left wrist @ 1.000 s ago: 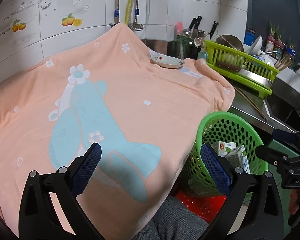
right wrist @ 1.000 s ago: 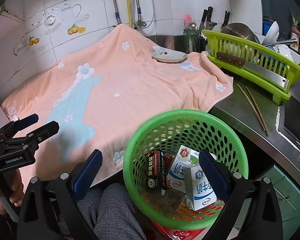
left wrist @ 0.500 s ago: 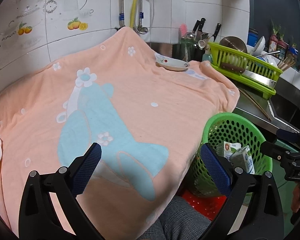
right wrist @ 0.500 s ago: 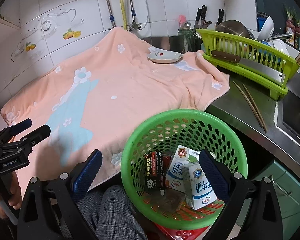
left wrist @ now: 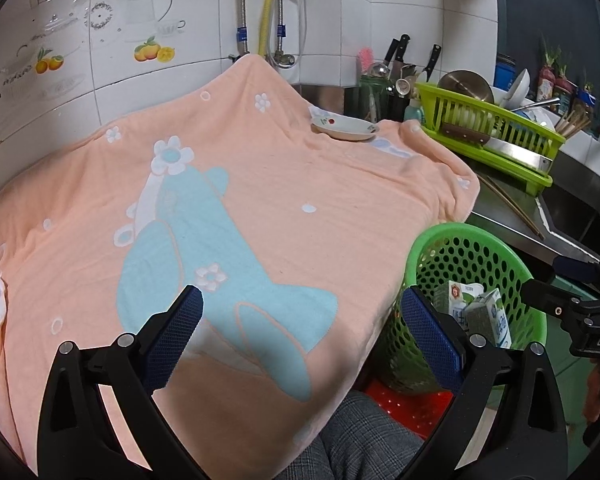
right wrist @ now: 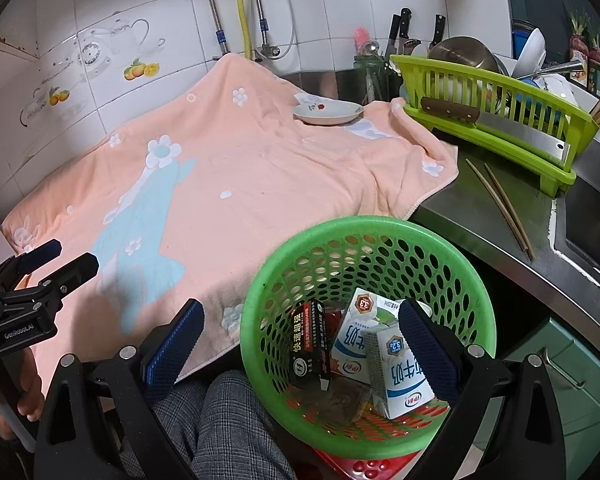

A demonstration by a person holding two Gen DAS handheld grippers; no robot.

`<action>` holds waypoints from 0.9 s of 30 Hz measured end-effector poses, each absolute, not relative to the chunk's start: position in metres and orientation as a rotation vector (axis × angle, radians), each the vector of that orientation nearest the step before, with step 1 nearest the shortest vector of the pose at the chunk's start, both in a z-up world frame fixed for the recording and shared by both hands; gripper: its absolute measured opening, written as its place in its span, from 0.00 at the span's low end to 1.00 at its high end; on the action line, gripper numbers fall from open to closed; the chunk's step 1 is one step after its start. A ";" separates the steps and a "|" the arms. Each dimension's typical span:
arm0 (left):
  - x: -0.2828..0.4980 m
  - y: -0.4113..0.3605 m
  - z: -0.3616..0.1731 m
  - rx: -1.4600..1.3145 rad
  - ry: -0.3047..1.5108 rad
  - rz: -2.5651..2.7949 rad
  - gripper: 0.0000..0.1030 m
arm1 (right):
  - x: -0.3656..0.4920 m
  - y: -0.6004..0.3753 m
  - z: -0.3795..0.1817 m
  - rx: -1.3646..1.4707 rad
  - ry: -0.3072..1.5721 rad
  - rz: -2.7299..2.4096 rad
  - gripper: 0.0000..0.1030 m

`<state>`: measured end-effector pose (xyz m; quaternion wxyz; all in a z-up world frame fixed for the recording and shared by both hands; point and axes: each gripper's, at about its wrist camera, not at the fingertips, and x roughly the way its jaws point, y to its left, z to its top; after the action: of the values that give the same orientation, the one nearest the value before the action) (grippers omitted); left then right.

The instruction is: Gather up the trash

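Note:
A green perforated basket (right wrist: 260, 288) (left wrist: 512, 256) stands on a red stool beside the counter. Inside lie two white milk cartons (right wrist: 400, 372) (left wrist: 488, 316), a black box (right wrist: 308, 344) and clear wrapping. My right gripper (right wrist: 300, 340) hangs open over the basket's near rim, nothing between its blue pads. My left gripper (left wrist: 300, 320) is open above the front of a peach towel (left wrist: 260, 200) with a blue rabbit print, holding nothing. Each gripper shows in the other's view, the left one (right wrist: 40, 264) at the far left, the right one (left wrist: 572, 284) at the far right.
A small white dish (right wrist: 327, 112) (left wrist: 344, 128) sits at the towel's far end. A lime dish rack (right wrist: 496, 120) with a cleaver and bowls, chopsticks (right wrist: 500, 204) and a sink edge lie to the right. A person's checked trouser leg (right wrist: 228, 432) is below.
Both grippers have drawn back and risen a little, so the towel and basket sit slightly farther in view. Both stay open; the basket's contents have not moved.

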<state>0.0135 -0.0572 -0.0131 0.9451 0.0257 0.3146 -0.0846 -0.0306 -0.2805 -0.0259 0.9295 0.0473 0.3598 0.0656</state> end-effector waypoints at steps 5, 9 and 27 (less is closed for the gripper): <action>0.013 -0.057 -0.013 0.053 0.640 -0.168 0.95 | -0.031 -0.279 -0.026 0.097 0.737 0.135 0.92; 0.013 -0.057 -0.014 0.055 0.641 -0.166 0.95 | -0.030 -0.280 -0.026 0.098 0.738 0.136 0.92; 0.014 -0.056 -0.015 0.057 0.642 -0.168 0.95 | -0.029 -0.276 -0.026 0.098 0.738 0.137 0.92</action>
<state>0.0143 -0.0562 -0.0148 0.9450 0.0279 0.3153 -0.0823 -0.0290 -0.2762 -0.0264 0.9292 0.0479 0.3603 0.0668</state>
